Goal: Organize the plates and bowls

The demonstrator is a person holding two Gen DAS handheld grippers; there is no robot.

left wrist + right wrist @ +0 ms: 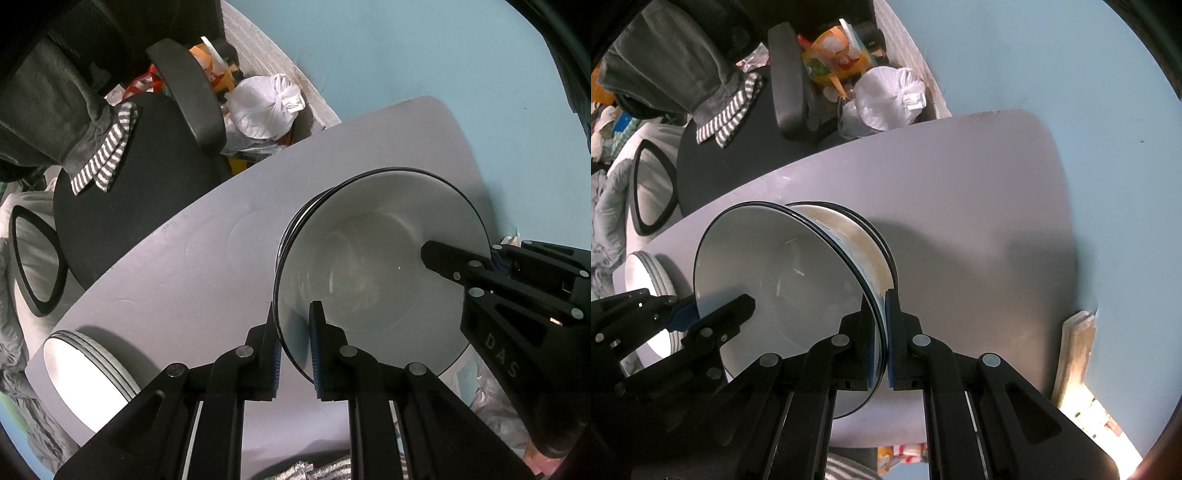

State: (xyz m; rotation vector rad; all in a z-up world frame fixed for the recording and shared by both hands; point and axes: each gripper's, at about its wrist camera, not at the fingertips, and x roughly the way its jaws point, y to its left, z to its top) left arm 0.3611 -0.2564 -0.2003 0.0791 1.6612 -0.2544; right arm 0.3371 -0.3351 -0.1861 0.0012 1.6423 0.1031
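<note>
A white bowl with a thin black rim (369, 266) sits on top of a stack of like bowls on the grey table (184, 266). My left gripper (295, 343) straddles its near rim with a gap between pads and rim. My right gripper (428, 254) grips the opposite rim. In the right wrist view the right gripper (882, 332) is shut on the bowl's rim (783, 273), and the left gripper (713, 314) shows at the far rim. A stack of white plates (85, 373) lies at the table's left corner; it also shows in the right wrist view (646, 273).
A black office chair (147, 155) with grey and striped clothes stands beyond the table. Bags and a white knotted bag (266, 107) lie on the floor behind it. A pale wooden strip (1075, 354) lies past the table's right edge.
</note>
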